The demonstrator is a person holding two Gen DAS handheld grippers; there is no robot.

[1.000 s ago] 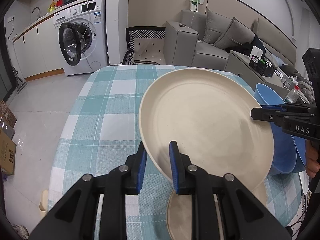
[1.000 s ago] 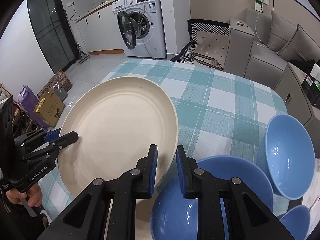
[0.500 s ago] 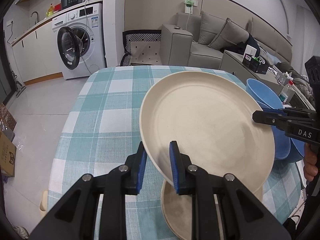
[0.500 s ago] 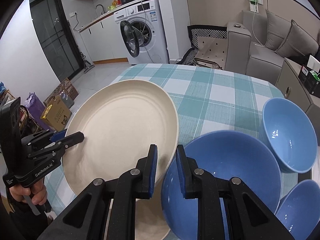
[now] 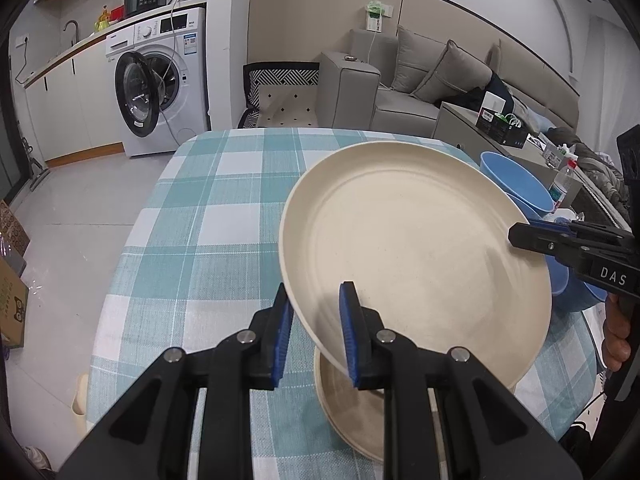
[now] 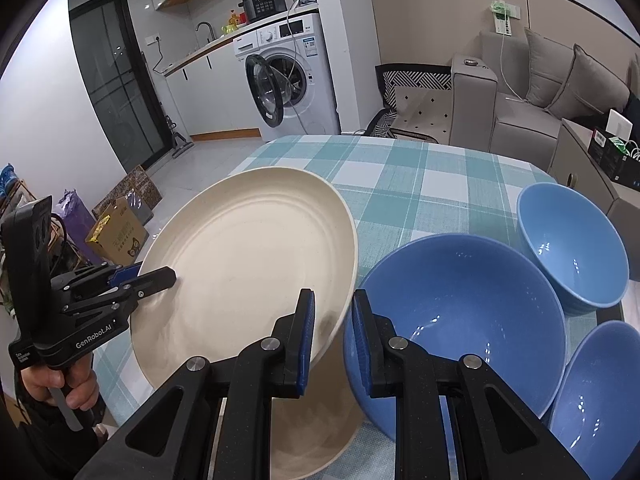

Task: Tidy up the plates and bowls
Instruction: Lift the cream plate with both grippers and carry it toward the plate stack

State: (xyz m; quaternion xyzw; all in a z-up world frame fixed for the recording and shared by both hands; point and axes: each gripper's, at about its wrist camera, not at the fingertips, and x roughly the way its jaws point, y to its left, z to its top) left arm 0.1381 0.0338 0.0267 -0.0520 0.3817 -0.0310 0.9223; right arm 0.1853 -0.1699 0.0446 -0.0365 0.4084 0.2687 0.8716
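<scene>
A large cream plate (image 5: 416,248) (image 6: 248,260) hangs tilted above the checked table (image 5: 208,240), gripped at two opposite rims. My left gripper (image 5: 314,312) is shut on its near left rim, and also shows at the plate's left edge in the right wrist view (image 6: 168,276). My right gripper (image 6: 332,320) is shut on the opposite rim and reaches in from the right in the left wrist view (image 5: 520,236). A second cream plate (image 5: 352,412) (image 6: 312,432) lies on the table under the held one. Three blue bowls stand to the right: a big one (image 6: 460,312), one behind it (image 6: 572,248), one at the corner (image 6: 600,400).
A washing machine (image 5: 160,84) with its door open stands beyond the table's far left. A grey sofa (image 5: 420,80) and a side cabinet (image 5: 480,128) with boxes lie behind. Cardboard boxes (image 6: 116,232) sit on the floor. A person's hand (image 6: 60,384) holds the left gripper's handle.
Both grippers have carried the cream plate back toward the table's near edge. More of the lower plate and the blue bowls now shows beneath and beside it.
</scene>
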